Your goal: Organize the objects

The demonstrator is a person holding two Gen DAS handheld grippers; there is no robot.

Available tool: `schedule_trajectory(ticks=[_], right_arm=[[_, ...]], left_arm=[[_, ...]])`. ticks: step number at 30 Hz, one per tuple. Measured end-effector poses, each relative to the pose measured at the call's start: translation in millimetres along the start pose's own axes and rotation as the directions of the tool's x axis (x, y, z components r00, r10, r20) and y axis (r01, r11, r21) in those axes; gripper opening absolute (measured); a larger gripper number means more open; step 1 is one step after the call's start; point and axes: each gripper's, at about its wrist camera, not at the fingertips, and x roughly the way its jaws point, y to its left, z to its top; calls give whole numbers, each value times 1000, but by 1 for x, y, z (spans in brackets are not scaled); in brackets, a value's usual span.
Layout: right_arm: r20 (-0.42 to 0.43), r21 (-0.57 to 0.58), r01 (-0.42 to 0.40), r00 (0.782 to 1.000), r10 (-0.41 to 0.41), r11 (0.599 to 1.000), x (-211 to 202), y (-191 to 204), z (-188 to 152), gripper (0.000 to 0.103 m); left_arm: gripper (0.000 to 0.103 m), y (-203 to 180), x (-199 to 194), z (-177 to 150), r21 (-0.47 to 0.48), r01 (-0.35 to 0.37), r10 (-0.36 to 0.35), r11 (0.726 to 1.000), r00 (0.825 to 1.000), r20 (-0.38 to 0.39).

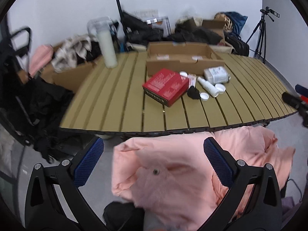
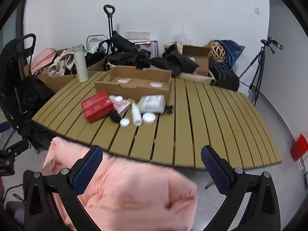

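On the slatted table (image 1: 115, 100) (image 2: 211, 119) a red box (image 1: 166, 85) (image 2: 97, 105) lies in front of an open cardboard tray (image 1: 173, 67) (image 2: 130, 91). To the box's right are a white bottle on its side (image 1: 208, 86) (image 2: 136, 114), a white tub (image 1: 216, 74) (image 2: 152, 104), loose white caps (image 1: 204, 96) (image 2: 124, 122) and a small black item (image 1: 193, 93) (image 2: 115, 116). My left gripper (image 1: 154, 159) and right gripper (image 2: 152, 169) are both open, short of the table's near edge. A pink padded garment (image 1: 173, 173) (image 2: 134, 192) lies under and between their fingers, ungripped.
A tall white flask (image 1: 106, 44) (image 2: 80, 65) stands at the table's far left. Boxes of clothes and bags crowd the wall behind. A black cart (image 1: 17, 77) stands left, a tripod (image 1: 259, 36) (image 2: 258, 73) right, and a red cup (image 2: 299, 147) is on the floor.
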Motion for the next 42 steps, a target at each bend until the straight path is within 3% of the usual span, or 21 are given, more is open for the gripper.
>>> schedule_trajectory(ticks=[1, 2, 4, 5, 7, 8, 10, 12, 14, 15, 16, 18, 21, 24, 26, 27, 28, 31, 35, 39, 42], right_arm=[[26, 2, -14, 1000, 14, 1000, 4, -2, 5, 103], [74, 5, -25, 997, 25, 1000, 7, -3, 10, 103], [149, -47, -62, 986, 68, 997, 27, -1, 15, 103], [95, -80, -72, 992, 79, 994, 45, 2, 16, 103], [-159, -122, -119, 982, 99, 985, 94, 4, 16, 103], [-197, -111, -137, 974, 114, 984, 111, 4, 14, 103], [-163, -86, -129, 980, 114, 988, 123, 5, 20, 103], [-168, -108, -150, 977, 131, 983, 140, 16, 34, 103], [-169, -113, -238, 961, 218, 965, 156, 31, 51, 91], [-164, -98, -289, 948, 271, 952, 169, 41, 59, 78], [-159, -86, -322, 939, 307, 943, 180, 48, 66, 74], [-149, -70, -369, 922, 357, 927, 207, 67, 81, 74], [-188, -4, -414, 894, 406, 910, 249, 84, 89, 74], [-253, 92, -464, 845, 471, 881, 275, 93, 88, 74], [-299, 117, -479, 818, 491, 870, 289, 97, 83, 67], [-315, 125, -484, 808, 498, 866, 294, 98, 80, 58], [-310, 132, -499, 800, 514, 856, 296, 99, 78, 57], [-281, 119, -491, 817, 503, 863, 290, 100, 81, 46], [-209, 45, -468, 860, 467, 883, 250, 103, 95, 44], [-131, 23, -427, 895, 426, 904, 210, 90, 118, 43], [-89, 55, -422, 900, 426, 905, 199, 69, 145, 43]], left_arm=[[89, 5, 12, 4, -7, 23, -23, 1000, 999, -28], [71, 9, 24, 5, -22, 28, -29, 999, 998, -61], [65, 19, 48, 3, -72, 4, -13, 997, 992, -122], [67, 23, 55, 0, -96, 11, -24, 995, 991, -133], [67, 29, 69, -5, -144, 61, -82, 988, 986, -143], [67, 29, 75, -4, -148, 69, -93, 987, 983, -160], [67, 27, 88, 11, -131, 77, -101, 988, 976, -192], [67, 26, 97, 32, -116, 97, -114, 989, 982, -149], [67, 28, 109, 56, -101, 172, -179, 980, 982, -67], [67, 32, 125, 72, -116, 189, -196, 975, 979, -59], [66, 35, 137, 81, -141, 205, -216, 968, 975, -62], [63, 43, 165, 97, -179, 237, -254, 955, 964, -75], [61, 49, 193, 106, -211, 174, -201, 962, 973, -112], [58, 49, 210, 96, -243, 192, -236, 951, 958, -165], [53, 51, 208, 86, -305, 269, -316, 914, 941, -118], [52, 50, 210, 83, -317, 278, -327, 907, 938, -114], [51, 50, 209, 83, -322, 268, -314, 908, 944, -102], [49, 47, 198, 83, -339, 255, -294, 906, 953, -68], [49, 47, 163, 94, -343, 311, -320, 886, 947, 31], [49, 35, 139, 142, -278, 366, -342, 888, 930, 135], [49, 21, 128, 193, -178, 397, -362, 901, 911, 198]])
